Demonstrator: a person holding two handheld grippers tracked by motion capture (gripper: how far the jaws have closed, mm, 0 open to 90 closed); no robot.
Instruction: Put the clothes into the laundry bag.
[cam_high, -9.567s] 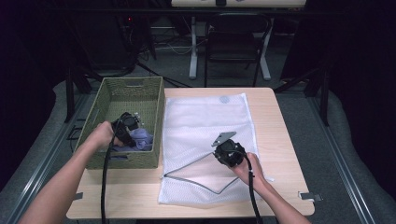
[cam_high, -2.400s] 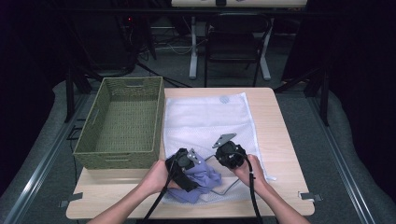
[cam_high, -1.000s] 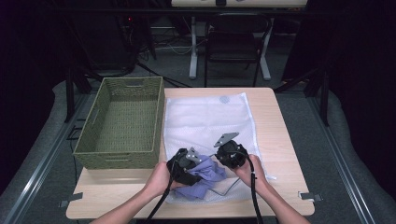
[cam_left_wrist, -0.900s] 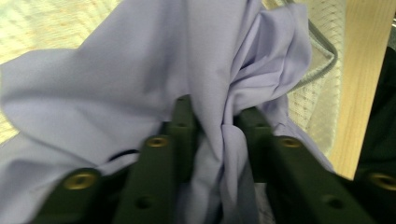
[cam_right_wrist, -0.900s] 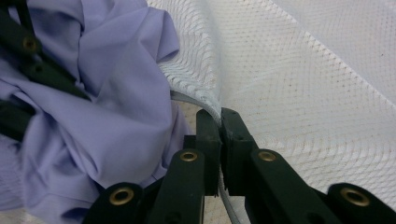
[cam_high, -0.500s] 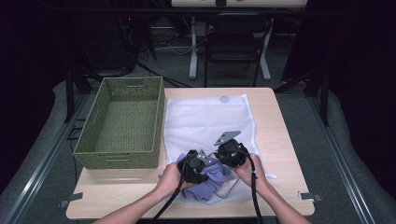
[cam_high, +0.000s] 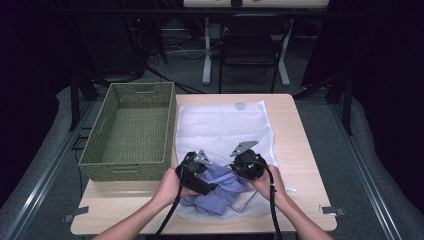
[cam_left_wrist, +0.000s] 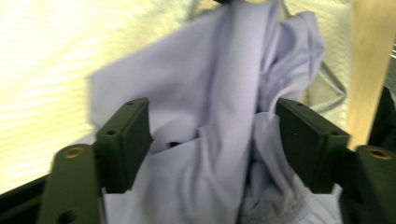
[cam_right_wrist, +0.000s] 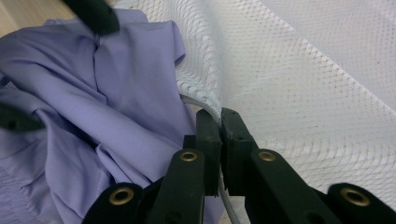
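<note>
A: While the right gripper (cam_right_wrist: 219, 126) is clamping the mesh bag's (cam_high: 222, 122) rim to hold the mouth open, what is the left gripper (cam_left_wrist: 212, 135) doing?

B: Its jaws have just been opening; they are standing wide around the purple garment (cam_high: 220, 192), no longer pinching it. The garment is lying bunched at the bag's mouth on the surface (cam_high: 295, 135), beside the basket (cam_high: 132, 130).

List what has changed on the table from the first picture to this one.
The crumpled lavender cloth garment left the green woven basket and now lies at the mouth of the white mesh laundry bag. The left hand-held gripper carried it there; its jaws have just been opening around it. The right hand-held gripper stays clamped on the bag's rim. Basket and bag stayed put.
</note>
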